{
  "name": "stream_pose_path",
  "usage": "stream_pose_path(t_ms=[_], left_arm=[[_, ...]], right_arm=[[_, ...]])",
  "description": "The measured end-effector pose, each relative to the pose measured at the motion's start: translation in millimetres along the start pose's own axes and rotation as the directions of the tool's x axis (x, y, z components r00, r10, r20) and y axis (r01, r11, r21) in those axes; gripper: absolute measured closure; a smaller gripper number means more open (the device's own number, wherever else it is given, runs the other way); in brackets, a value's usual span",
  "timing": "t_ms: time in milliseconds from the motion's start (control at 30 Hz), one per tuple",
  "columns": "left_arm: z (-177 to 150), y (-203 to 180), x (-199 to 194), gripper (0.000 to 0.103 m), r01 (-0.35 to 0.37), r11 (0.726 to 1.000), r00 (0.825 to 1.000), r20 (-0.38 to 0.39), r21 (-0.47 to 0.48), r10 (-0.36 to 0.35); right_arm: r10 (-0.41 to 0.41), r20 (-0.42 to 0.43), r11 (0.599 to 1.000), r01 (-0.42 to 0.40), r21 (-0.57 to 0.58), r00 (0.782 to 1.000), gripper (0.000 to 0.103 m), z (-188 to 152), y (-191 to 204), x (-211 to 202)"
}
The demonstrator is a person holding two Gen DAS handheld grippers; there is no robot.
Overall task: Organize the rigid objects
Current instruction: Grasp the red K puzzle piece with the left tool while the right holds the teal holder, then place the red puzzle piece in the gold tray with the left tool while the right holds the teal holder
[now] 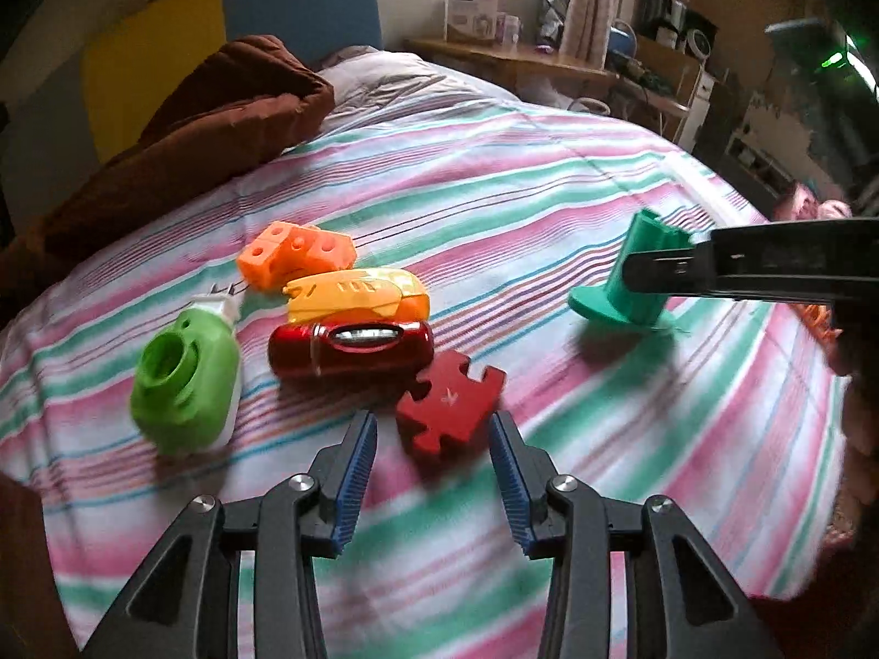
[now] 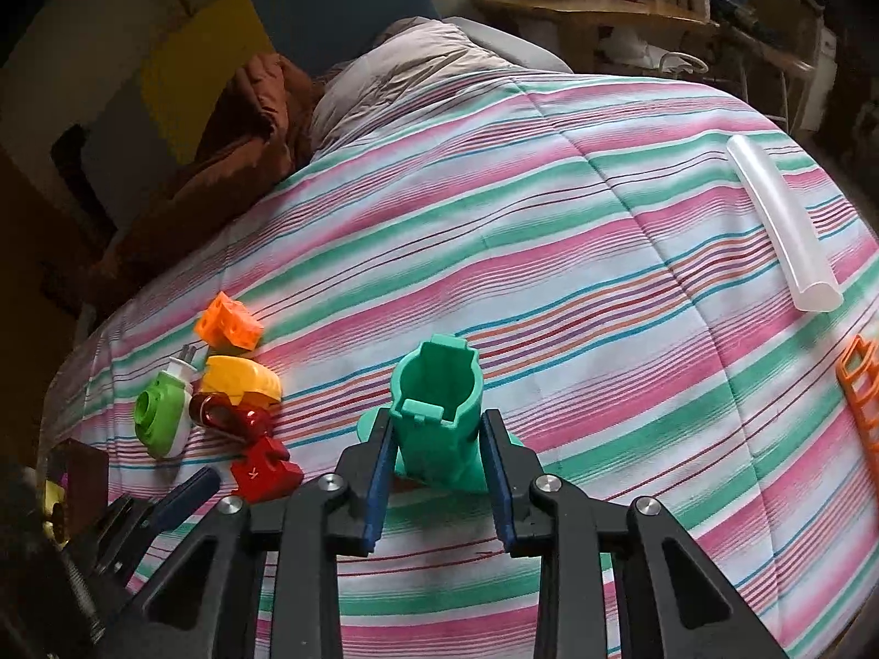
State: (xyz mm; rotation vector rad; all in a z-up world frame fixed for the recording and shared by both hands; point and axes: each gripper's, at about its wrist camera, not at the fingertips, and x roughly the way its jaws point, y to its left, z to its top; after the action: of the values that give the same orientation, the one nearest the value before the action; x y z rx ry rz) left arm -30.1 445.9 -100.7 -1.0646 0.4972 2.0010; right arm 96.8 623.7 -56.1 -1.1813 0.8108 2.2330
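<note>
On the striped bedspread lies a cluster of toys: an orange block, a yellow shell piece, a shiny red cylinder, a green-and-white plug and a red puzzle piece. My left gripper is open low over the bed. The puzzle piece lies between its fingertips, with a gap at the left pad. My right gripper is shut on a teal boot-shaped piece, whose flat base is down at the bedspread. The same piece shows in the left wrist view, to the right of the cluster.
A clear plastic tube and an orange grid piece lie at the bed's right side. A brown blanket and a grey pillow sit at the head. A wooden desk stands behind the bed.
</note>
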Motion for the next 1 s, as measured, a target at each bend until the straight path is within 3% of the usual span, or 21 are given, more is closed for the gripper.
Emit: stream_pose_path(t_ms=[267, 333, 467, 833, 1000], left_arm=[[2, -11, 15, 0.061, 0.055, 0.997, 0.998, 0.037, 0.049, -0.057], [2, -12, 14, 0.071, 0.061, 0.997, 0.997, 0.047, 0.053, -0.064], [-4, -8, 10, 0.071, 0.057, 0.998, 0.996, 0.063, 0.040, -0.059], [-47, 3, -22, 0.071, 0.044, 0.999, 0.995, 0.088, 0.010, -0.045], [-66, 11, -38, 0.071, 0.041, 0.999, 0.995, 0.089, -0.029, -0.038]], right_arm=[[0.022, -0.006, 1.000, -0.022, 0.009, 1.000, 0.072, 1, 1, 2], [0.024, -0.007, 1.000, -0.024, 0.008, 1.000, 0.072, 1, 2, 2], [0.028, -0.006, 1.000, -0.028, 0.007, 1.000, 0.072, 1, 2, 2], [0.085, -0.015, 0.996, -0.085, -0.001, 0.996, 0.072, 1, 6, 5], [0.069, -0.005, 0.996, -0.069, -0.052, 0.998, 0.072, -1, 16, 4]])
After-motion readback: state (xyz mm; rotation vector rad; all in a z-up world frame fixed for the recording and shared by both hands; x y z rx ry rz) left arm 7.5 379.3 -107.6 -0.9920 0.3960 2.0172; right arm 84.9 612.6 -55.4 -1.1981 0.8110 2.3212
